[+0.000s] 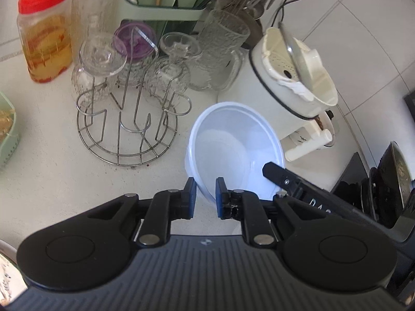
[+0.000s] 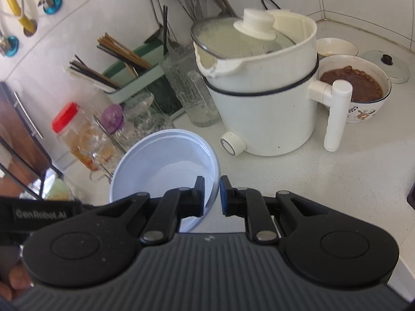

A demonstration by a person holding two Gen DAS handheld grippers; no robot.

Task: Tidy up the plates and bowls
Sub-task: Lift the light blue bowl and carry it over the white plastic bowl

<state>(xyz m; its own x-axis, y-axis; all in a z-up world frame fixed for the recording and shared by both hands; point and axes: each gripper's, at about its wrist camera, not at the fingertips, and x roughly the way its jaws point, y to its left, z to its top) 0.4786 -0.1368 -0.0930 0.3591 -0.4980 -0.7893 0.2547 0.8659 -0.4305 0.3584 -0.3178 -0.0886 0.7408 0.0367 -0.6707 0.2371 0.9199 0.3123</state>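
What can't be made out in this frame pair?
- White bowl: near rim hidden behind both claws' fingers, in each wrist view; whether its base touches the counter cannot be told.
- Red-lidded jar: contents blurred, right wrist view.
- Small bowl behind the white cooker: partly hidden.

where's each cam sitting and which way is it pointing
Left wrist: on the left gripper, angled down at the counter, wire glass rack and white bowl; own fingers clamp the bowl's rim, and the right gripper's finger intrudes.
Right wrist: on the right gripper, angled down toward the white electric pot; own fingers clamp the bowl's rim.
Shared: bowl, pot, red-lidded jar.
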